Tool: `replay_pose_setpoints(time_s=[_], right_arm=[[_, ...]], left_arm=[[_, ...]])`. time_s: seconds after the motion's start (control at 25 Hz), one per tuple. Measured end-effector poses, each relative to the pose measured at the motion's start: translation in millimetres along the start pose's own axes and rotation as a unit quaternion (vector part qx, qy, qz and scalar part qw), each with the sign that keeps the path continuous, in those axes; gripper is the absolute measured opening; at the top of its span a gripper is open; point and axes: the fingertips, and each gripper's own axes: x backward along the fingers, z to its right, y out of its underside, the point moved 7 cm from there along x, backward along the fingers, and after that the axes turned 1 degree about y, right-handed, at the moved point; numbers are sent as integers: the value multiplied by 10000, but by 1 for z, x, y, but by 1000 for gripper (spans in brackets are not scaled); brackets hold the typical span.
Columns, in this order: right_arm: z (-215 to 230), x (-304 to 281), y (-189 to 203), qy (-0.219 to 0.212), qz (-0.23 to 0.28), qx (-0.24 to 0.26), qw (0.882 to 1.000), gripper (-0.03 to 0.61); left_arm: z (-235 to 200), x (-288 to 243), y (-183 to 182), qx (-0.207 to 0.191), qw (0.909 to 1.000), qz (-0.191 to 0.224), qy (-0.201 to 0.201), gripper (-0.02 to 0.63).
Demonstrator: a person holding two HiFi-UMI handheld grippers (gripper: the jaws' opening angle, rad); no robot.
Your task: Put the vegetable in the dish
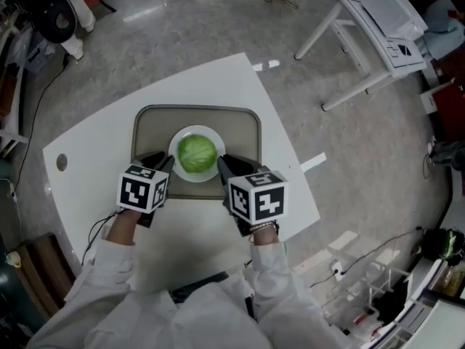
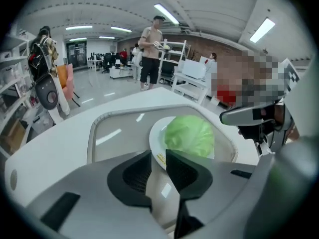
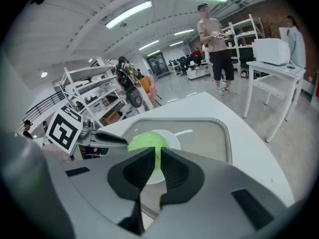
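A round green cabbage [image 1: 197,154] lies on a white dish [image 1: 176,141] that sits in a grey tray [image 1: 145,126] on the white table. My left gripper [image 1: 168,163] hovers at the dish's near left rim, my right gripper [image 1: 221,163] at its near right rim. In the left gripper view, my left gripper [image 2: 158,153] stands open with nothing between its jaws; the dish [image 2: 155,139] and cabbage [image 2: 189,136] lie just beyond. In the right gripper view, my right gripper [image 3: 158,151] shows a narrow empty gap, with the cabbage [image 3: 142,142] visible through it.
The tray fills the middle of the table [image 1: 87,173], whose edges fall away close by on the right and far sides. A white desk frame [image 1: 370,27] stands on the floor at the upper right. A person [image 2: 152,44] stands farther off.
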Motion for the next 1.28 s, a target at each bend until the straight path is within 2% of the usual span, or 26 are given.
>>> replay_pose_setpoints(time_s=[0.16,0.32,0.48,0.64,0.76,0.96,1.12,1.28], right_arm=[[-14,18,2,-115,450,145,9988,44],[-36,37,5,-221,833,377,9956,43],[-73,56,12,-279,1101,867,9897,44],[-110,76,28,-478,1333,720,9873,38],[-139,95,43,-452,1623,634,9837,29],[-189,132,59,-578,2266,406,9714,21],[-222,161,68,-575,2707,485,9597,14],[-251,179,82,-586,2923,628,9525,12]], left_arm=[[7,25,-2,324,9985,324,293,89],[20,60,-10,130,9961,802,336,67],[34,97,-5,-24,9911,1231,512,43],[52,130,17,67,9859,1360,968,40],[65,157,38,120,9814,1496,1195,35],[79,211,60,54,9694,2003,1421,17],[87,257,72,-216,9503,2659,1605,17],[91,292,88,-380,9375,3067,1601,17]])
